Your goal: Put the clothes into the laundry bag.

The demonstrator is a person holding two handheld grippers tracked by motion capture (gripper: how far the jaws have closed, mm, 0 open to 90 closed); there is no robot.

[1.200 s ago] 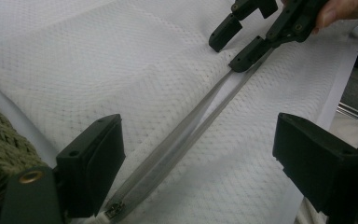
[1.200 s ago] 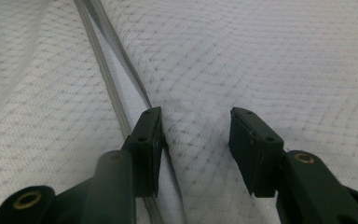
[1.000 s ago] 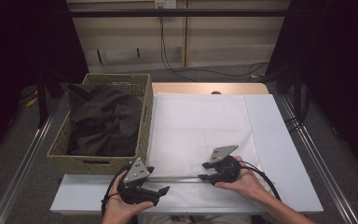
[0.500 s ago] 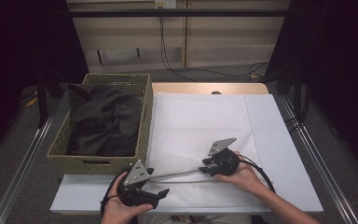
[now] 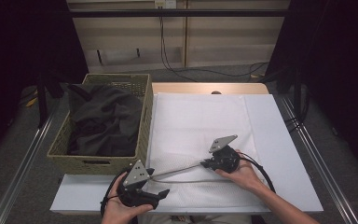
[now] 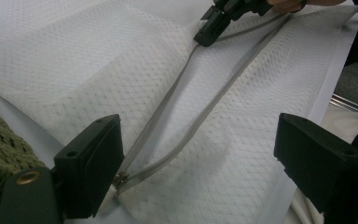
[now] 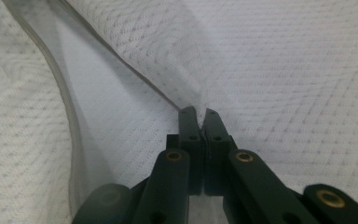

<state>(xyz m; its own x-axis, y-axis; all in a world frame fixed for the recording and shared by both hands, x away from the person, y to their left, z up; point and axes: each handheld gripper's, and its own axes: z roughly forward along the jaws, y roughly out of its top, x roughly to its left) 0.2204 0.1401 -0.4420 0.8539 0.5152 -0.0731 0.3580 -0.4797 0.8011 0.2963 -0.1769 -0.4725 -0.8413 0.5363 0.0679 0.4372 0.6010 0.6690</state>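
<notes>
Right gripper jaws, just closing, pinch the zipper edge, lifted.

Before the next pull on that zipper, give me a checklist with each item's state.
1. Right claw shut on the zipper edge: ok; its jaws have just been closing.
2. Left claw open, gripping nothing: ok.
3. Zipper slider beside the left claw's jaw: ok.
4. Whether the slider is touched: cannot tell.
5. White cover flat on the table: ok.
6. Basket clear of the zipper: ok.
</notes>
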